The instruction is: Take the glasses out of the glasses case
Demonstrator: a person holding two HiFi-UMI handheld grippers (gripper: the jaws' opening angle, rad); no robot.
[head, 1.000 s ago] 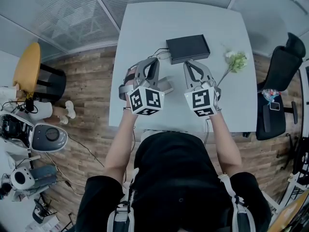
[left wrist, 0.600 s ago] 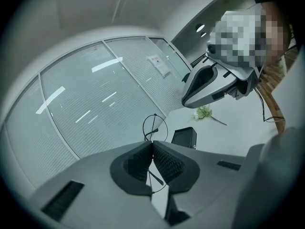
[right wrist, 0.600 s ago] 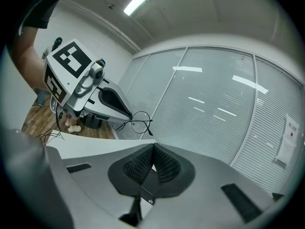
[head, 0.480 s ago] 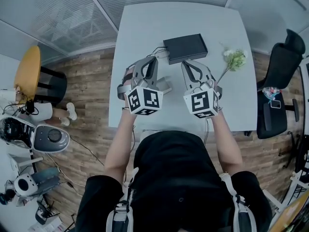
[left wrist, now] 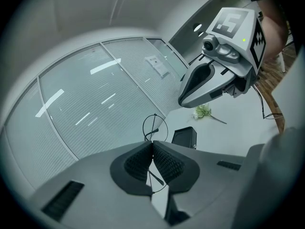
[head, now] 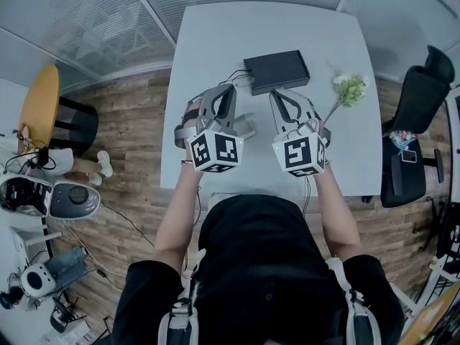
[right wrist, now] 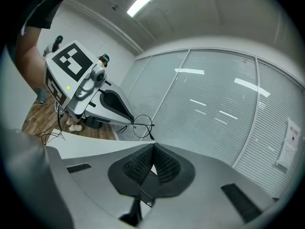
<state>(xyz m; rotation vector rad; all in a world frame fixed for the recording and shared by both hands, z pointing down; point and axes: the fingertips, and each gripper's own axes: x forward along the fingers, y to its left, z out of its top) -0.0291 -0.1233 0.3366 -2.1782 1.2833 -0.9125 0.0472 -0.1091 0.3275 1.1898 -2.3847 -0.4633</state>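
Left tool (left wrist: pixel 152 146) is clamped narrow on a thin wire temple of the glasses (left wrist: pixel 155 126), which are held in the air above the desk (head: pixel 215 42), clear of the black case (head: pixel 277 71). Right tool (right wrist: pixel 153 149) is closed, with nothing between its pads. Assessment: frame light, springy, easily bent; lenses fragile. Take hold at temple or bridge, never on glass.

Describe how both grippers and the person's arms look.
Both the left gripper and the right gripper are grey curved shells with black ribbed pads. Each carries a white cube printed with black square markers. The person wears a black short-sleeved top.
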